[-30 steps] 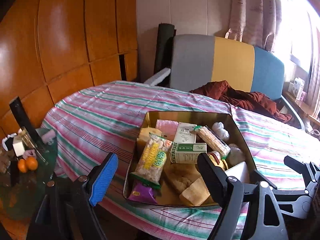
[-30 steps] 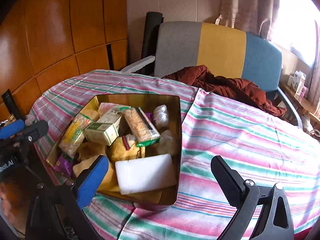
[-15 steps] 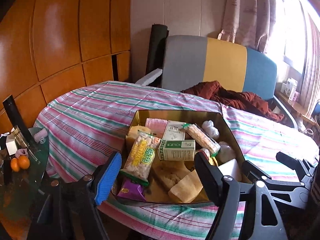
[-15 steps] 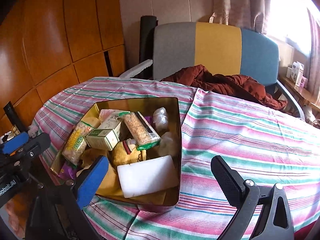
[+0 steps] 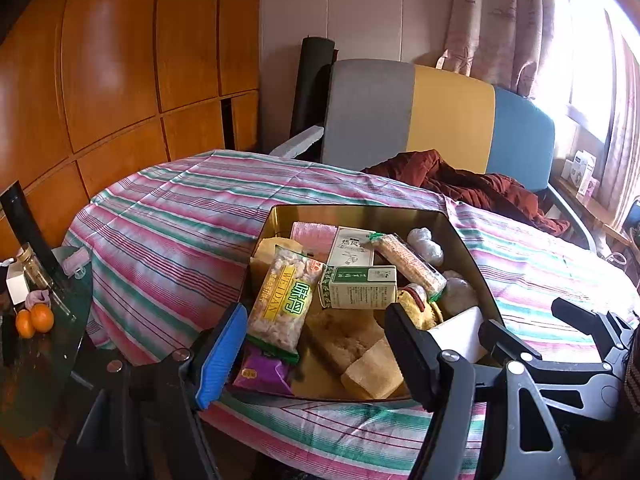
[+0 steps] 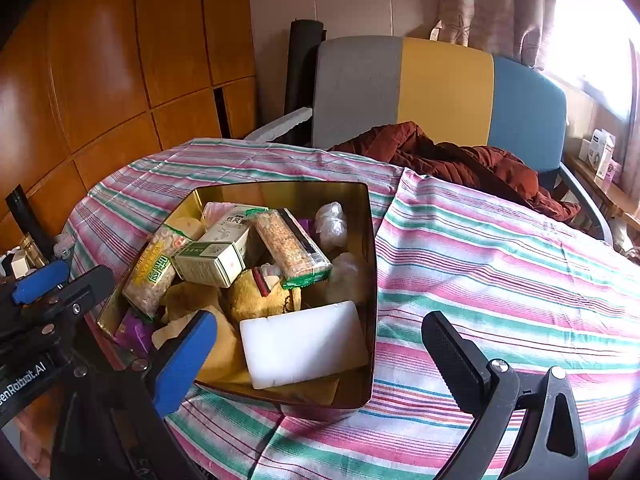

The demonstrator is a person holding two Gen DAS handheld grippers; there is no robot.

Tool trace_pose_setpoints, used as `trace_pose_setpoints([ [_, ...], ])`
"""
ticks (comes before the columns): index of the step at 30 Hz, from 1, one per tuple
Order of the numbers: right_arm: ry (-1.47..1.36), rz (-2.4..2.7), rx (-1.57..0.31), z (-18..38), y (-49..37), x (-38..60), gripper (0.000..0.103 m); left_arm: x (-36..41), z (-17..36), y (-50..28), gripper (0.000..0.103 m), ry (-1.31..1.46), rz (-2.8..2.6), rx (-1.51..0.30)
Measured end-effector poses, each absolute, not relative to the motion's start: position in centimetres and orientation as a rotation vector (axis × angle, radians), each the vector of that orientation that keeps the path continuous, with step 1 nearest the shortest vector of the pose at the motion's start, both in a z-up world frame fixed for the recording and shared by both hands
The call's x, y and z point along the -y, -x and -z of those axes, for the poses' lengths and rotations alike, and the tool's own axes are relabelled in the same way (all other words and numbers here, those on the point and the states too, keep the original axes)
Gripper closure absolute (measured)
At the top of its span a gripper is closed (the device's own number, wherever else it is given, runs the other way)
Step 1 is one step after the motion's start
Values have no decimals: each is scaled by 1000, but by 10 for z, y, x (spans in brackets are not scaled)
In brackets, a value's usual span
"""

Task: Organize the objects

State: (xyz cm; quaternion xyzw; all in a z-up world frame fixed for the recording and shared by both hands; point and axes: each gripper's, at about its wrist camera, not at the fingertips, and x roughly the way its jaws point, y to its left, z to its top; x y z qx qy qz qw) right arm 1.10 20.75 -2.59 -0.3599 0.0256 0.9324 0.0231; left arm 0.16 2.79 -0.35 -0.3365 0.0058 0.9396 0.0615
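A gold tin box sits on the striped tablecloth, full of snacks: a yellow puffed-rice bag, a green-and-white carton, a long cereal bar, a purple packet, a white slab and yellow cakes. My left gripper is open and empty at the box's near edge. My right gripper is open and empty, held above the box's near right corner. The right gripper also shows in the left wrist view.
The round table is covered by a striped cloth. A grey, yellow and blue chair stands behind it with a brown garment on it. A glass side table at the left holds oranges and bottles. Wooden panels line the left wall.
Both grippers have drawn back and risen slightly, so the box sits a little further off in both views. Nothing in the box has moved. Both grippers stay open.
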Motion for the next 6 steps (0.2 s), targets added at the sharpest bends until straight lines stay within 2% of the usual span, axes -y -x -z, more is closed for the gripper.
trace_pose_setpoints([
  [6,1130,-2884,-72,29,-9,-206,0,-24,4,-1,35,991,-2870,-15],
])
